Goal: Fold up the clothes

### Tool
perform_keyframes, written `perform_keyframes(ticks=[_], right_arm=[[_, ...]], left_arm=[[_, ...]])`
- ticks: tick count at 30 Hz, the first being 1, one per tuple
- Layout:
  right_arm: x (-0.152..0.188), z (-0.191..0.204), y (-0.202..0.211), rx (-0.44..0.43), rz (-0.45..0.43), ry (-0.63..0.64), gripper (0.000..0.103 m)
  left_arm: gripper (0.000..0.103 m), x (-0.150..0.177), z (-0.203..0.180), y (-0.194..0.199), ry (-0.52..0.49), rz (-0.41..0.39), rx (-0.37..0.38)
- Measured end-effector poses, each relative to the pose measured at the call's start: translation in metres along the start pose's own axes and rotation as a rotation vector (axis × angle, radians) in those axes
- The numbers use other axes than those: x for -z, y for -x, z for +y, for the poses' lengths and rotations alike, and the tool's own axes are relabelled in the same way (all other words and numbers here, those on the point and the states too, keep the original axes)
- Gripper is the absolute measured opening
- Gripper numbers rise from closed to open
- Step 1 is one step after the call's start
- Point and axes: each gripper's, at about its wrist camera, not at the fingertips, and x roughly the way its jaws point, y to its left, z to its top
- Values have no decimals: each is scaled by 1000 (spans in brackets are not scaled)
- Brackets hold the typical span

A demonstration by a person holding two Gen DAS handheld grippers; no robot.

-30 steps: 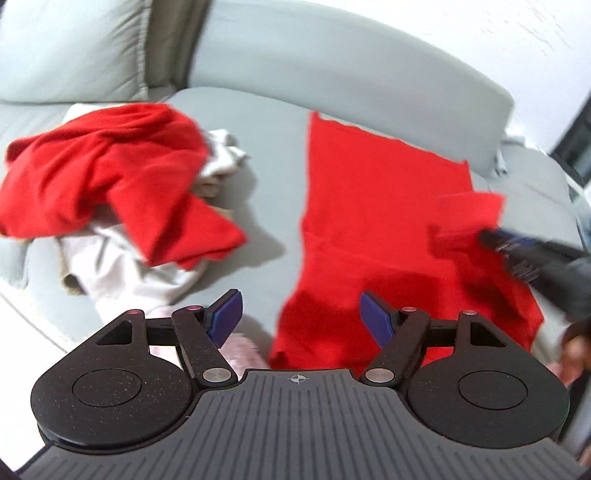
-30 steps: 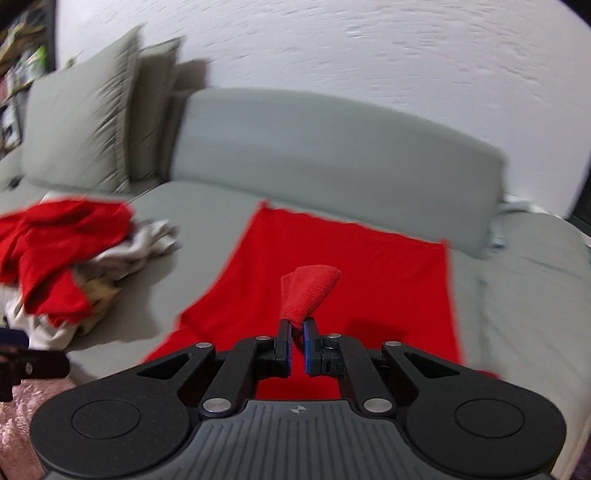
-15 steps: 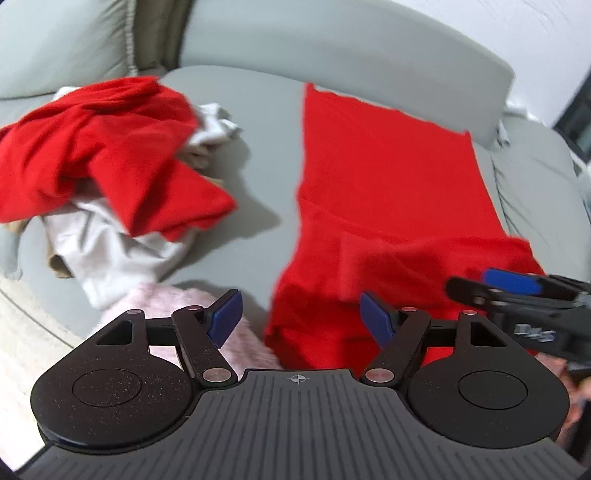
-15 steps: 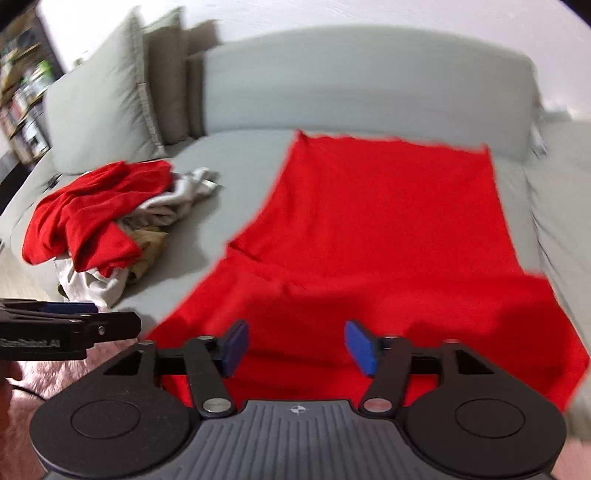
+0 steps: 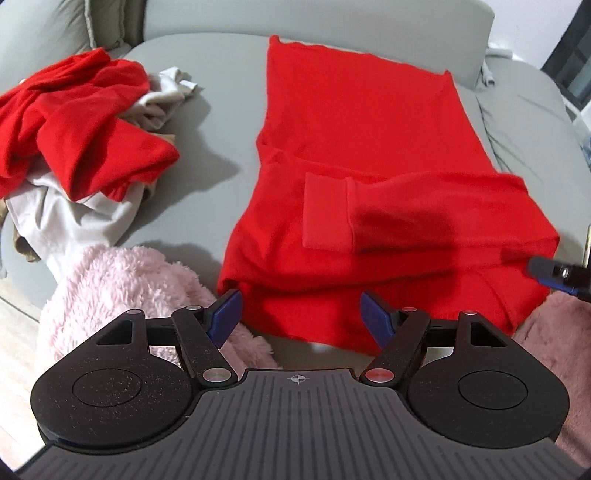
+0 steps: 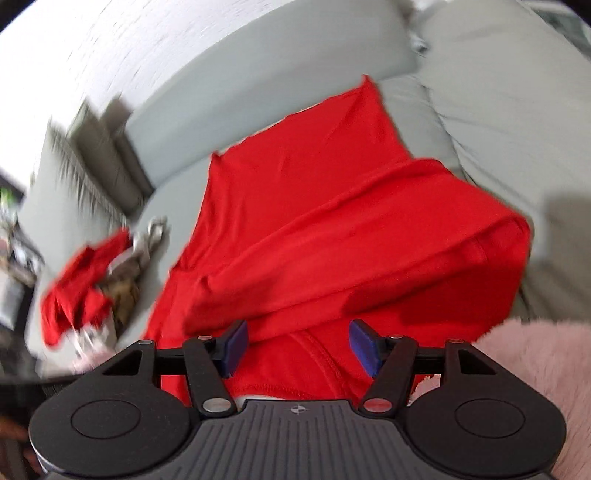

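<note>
**Sleeve laid across the red top**

A bright red long-sleeved knit top [image 5: 354,122] is spread flat on the grey fabric sofa [image 5: 221,96], straight ahead of both tongs. One sleeve [image 5: 406,206] is folded across the body. The left gripper [image 5: 301,315] is held open above the near hem, nothing between its pads. The right gripper [image 6: 295,343] is likewise open, empty, over the collar edge. A heap of red and cream clothes [image 5: 81,147] is seen ahead-left of the left gripper.

Home living room: grey sofa [image 5: 221,110], cushions [image 5: 44,33].

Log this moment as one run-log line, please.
left claw: open, empty | right claw: just opened, empty | red sweater: flat on sofa, sleeve folded across
</note>
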Motion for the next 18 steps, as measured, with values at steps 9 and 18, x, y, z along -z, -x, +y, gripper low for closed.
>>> perform_keyframes(ticks=[9,18], right_arm=[[3,-16,-3,-55,-1,-103,48],[1,-12,-8,-14,2,-78,47]], left_arm=[[76,2,-3,-5,-4,13,-8],[70,-8,-7,-8,24,-86,-4]])
